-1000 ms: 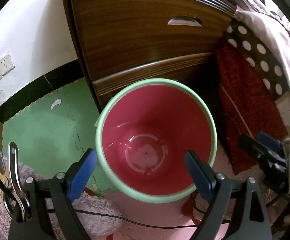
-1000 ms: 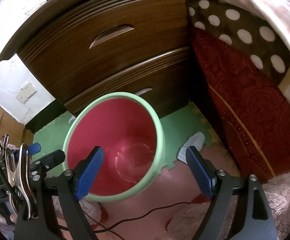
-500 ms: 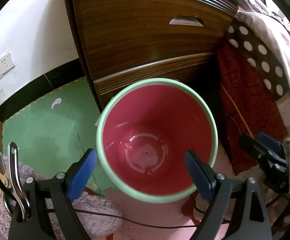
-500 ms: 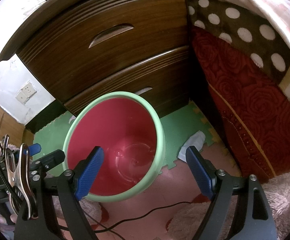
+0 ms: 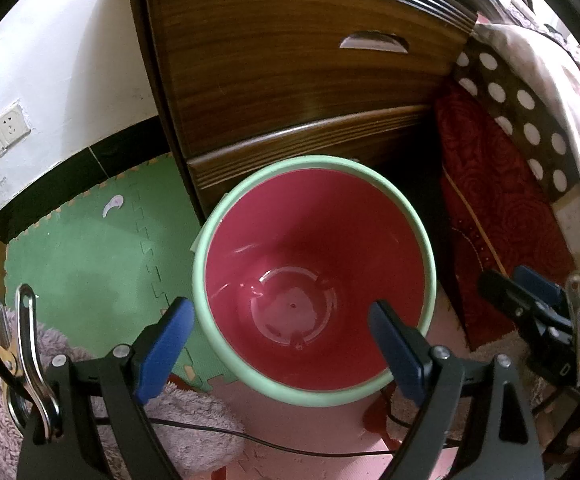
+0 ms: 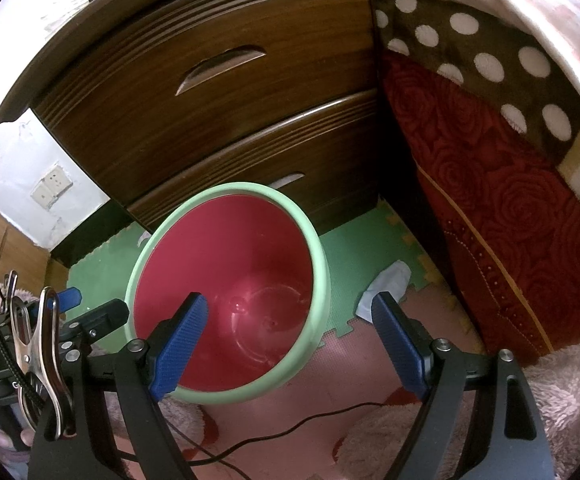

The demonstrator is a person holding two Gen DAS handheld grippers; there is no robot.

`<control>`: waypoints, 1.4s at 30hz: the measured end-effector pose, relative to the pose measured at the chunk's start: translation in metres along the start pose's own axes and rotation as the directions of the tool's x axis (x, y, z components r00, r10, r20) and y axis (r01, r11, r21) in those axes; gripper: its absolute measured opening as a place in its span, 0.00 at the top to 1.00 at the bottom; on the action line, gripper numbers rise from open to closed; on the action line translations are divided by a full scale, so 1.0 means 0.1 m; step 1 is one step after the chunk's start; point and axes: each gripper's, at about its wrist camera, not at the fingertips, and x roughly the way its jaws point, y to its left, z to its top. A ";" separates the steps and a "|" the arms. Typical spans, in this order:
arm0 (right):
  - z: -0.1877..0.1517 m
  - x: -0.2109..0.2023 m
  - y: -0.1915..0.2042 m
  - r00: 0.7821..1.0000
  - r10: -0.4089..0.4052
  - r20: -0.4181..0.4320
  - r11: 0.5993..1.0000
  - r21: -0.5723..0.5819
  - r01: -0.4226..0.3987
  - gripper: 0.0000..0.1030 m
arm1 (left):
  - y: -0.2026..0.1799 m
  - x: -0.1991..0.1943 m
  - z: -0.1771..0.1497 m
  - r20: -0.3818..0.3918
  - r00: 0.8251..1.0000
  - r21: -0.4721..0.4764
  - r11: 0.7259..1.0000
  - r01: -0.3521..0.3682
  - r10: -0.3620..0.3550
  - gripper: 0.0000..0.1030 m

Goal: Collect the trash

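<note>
Bin (image 5: 313, 394) stands on the floor against the dresser (image 5: 290, 60), empty. One tissue (image 6: 385, 286) lies on the green mat (image 6: 353, 252) right of it, uncollected. Left claw (image 5: 280, 344) and right claw (image 6: 290, 332) both spread apart, holding nothing. Collection not begun.

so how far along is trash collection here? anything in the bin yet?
Barely started. Done: nothing, since the red bin shows a bare bottom. In hand: nothing; the left gripper and right gripper are both open and empty. Left: the crumpled white scrap lying on the green mat right of the bin.
</note>
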 end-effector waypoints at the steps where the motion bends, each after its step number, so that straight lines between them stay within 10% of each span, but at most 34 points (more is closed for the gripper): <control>1: 0.01 0.00 -0.01 1.000 0.000 0.000 1.000 0.000 0.000 0.16 | 0.00 0.00 -0.01 0.000 1.000 0.000 1.000 0.000 0.000 0.11; 22: 0.07 -0.10 -0.08 0.999 0.028 0.020 0.999 0.037 -0.029 0.16 | 0.04 0.07 -0.07 -0.098 0.995 0.002 0.999 0.032 -0.031 0.11; 34: 0.25 -0.08 -0.35 1.000 -0.027 0.004 0.986 0.163 0.026 0.16 | -0.10 0.14 -0.08 -0.191 0.966 0.024 0.983 0.183 -0.175 0.00; 42: 0.44 -0.05 -0.52 0.995 -0.102 -0.003 0.958 0.268 0.099 0.16 | -0.05 0.08 -0.04 -0.202 0.975 0.010 0.995 0.095 -0.091 0.12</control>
